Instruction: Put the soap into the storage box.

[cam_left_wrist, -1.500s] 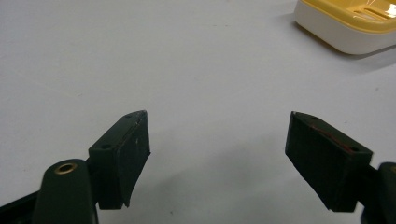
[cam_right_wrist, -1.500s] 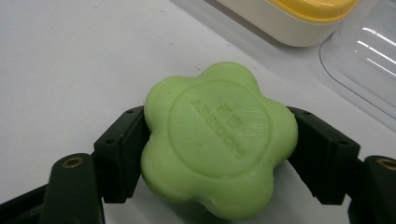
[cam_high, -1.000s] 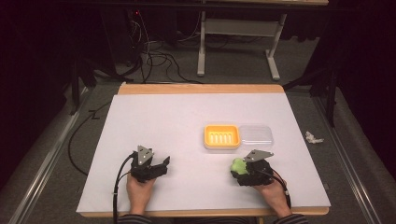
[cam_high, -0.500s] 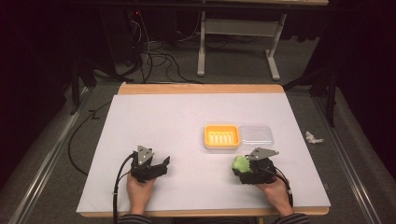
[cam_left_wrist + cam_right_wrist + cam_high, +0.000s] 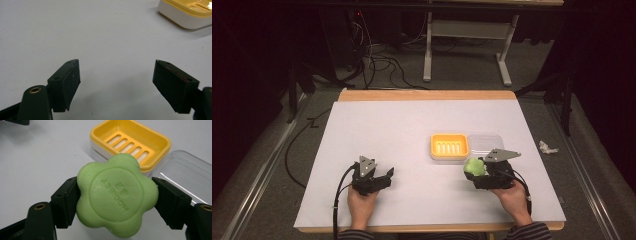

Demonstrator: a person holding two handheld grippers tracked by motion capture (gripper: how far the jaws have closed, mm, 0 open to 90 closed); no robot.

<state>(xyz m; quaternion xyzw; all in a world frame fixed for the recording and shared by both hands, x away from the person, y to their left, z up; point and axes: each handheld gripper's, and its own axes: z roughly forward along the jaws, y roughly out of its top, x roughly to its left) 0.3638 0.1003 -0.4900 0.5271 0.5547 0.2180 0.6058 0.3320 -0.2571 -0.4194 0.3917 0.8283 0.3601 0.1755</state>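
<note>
Right tool: pinching green soap (flower-shaped), just near the yellow dish.
Left tool: spread, near the bench's front edge.

Green soap, yellow slotted soap dish, clear lid, black fingers.

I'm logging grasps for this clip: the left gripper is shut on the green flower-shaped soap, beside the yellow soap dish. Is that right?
Not quite: the hand is wrong. The right gripper is shut on the green flower-shaped soap, as the right gripper view shows. It is beside the yellow soap dish. The left gripper is open, with nothing between its jaws.
</note>
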